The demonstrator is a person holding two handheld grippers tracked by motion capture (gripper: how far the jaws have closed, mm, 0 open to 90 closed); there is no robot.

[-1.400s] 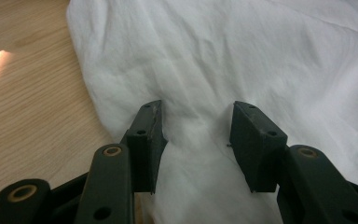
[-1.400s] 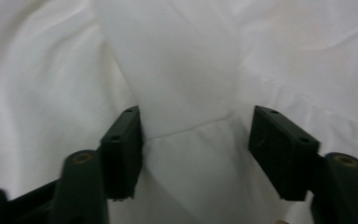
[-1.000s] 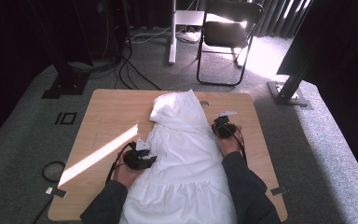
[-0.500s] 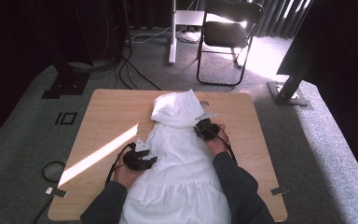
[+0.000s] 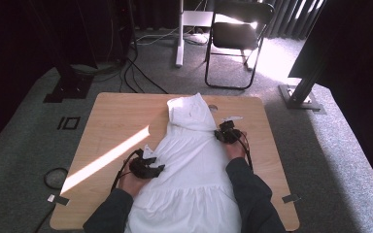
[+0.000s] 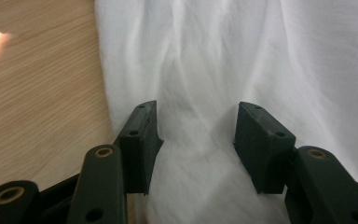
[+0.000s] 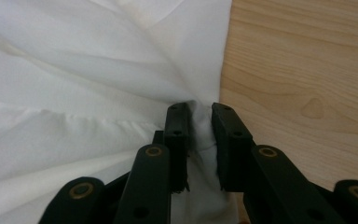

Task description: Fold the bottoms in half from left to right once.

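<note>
Our right gripper has a pinch of the dress edge bunched between its jaws, which have just been opening a little, though the cloth looks lightly nipped even so. Our left gripper rests on the dress's left edge with jaws apart and loose cloth between them. We see the dress spread lengthwise down the table.

The white cotton garment runs off the bottom edge of the high view, so its hem stays unseen (the person's dark sleeves cover part of it too). It hides the pale wooden worktop beneath it. The black folding chair is cropped at the top.
</note>
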